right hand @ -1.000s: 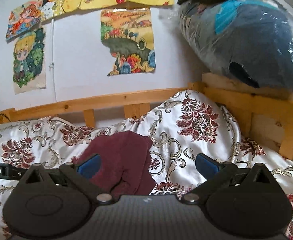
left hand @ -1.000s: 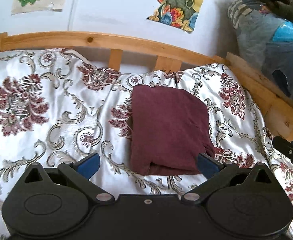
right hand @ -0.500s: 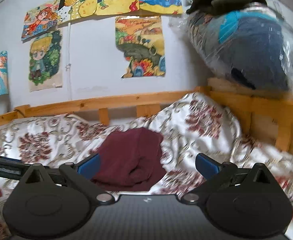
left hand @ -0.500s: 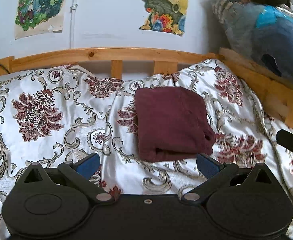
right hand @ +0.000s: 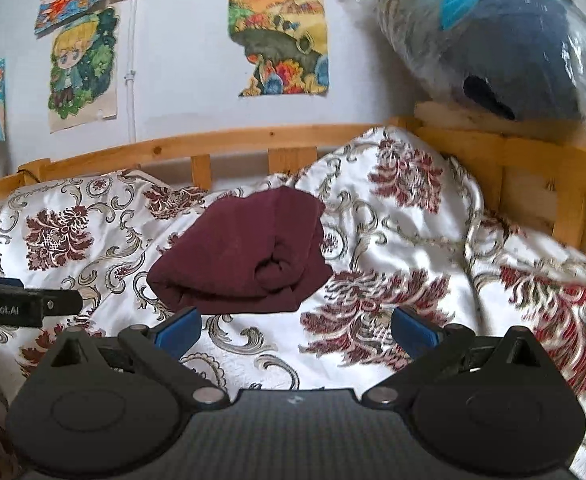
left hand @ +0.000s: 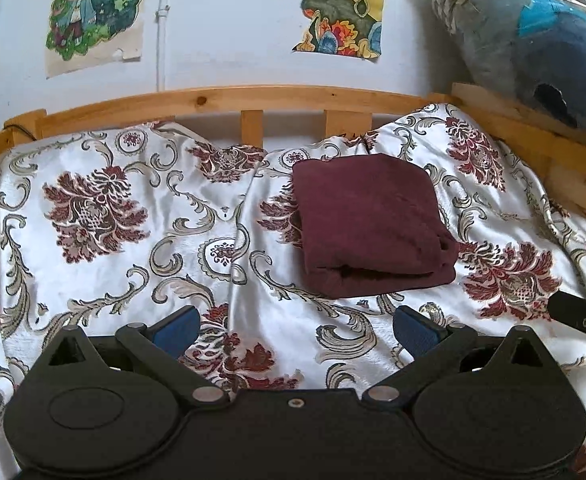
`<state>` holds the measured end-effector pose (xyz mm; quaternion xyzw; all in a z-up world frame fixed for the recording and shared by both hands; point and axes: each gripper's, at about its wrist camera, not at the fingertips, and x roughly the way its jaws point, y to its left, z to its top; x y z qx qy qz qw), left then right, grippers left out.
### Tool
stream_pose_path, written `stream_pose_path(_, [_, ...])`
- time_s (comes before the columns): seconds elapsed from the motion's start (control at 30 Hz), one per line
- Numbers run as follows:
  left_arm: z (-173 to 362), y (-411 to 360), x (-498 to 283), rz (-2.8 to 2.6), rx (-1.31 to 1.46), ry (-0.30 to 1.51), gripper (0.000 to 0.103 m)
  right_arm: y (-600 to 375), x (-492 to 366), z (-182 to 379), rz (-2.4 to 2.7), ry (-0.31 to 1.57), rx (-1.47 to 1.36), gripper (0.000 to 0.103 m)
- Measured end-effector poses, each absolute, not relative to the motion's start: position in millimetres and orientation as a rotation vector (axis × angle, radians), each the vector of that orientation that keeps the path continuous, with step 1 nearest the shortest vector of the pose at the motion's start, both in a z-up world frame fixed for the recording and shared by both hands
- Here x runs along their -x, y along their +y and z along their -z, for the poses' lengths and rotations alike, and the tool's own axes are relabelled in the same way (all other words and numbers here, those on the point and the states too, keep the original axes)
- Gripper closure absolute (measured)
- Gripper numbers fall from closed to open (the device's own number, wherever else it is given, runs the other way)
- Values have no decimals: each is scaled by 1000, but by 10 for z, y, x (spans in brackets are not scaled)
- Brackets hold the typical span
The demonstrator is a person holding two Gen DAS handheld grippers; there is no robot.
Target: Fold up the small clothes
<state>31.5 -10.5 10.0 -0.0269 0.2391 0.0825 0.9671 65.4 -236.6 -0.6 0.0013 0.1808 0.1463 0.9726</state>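
A folded maroon garment (left hand: 369,224) lies as a compact square on the floral bedspread (left hand: 133,240), a little right of centre in the left wrist view. My left gripper (left hand: 297,330) hangs open just short of its near edge, holding nothing. In the right wrist view the same maroon garment (right hand: 245,256) sits ahead and to the left, its rolled fold facing me. The right gripper (right hand: 295,330) is open and empty, apart from the cloth. The other gripper's tip (right hand: 25,306) shows at the left edge.
A wooden bed rail (left hand: 221,100) runs along the back against a white wall with drawings (left hand: 93,16). A plastic-wrapped blue and grey bundle (left hand: 533,48) rests on the wooden frame at the right. The bedspread is rumpled into a ridge (right hand: 405,184) at the right.
Both grippers have drawn back and away from the maroon garment, which now lies farther ahead. The garment stays folded in place. Both stay open.
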Motion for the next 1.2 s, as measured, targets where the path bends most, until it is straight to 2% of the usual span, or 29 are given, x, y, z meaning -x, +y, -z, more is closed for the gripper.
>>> stream_pose_path(1.2, [-108, -120, -272, -155, 56, 476, 1, -2390, -667, 6, -276, 380, -4, 0])
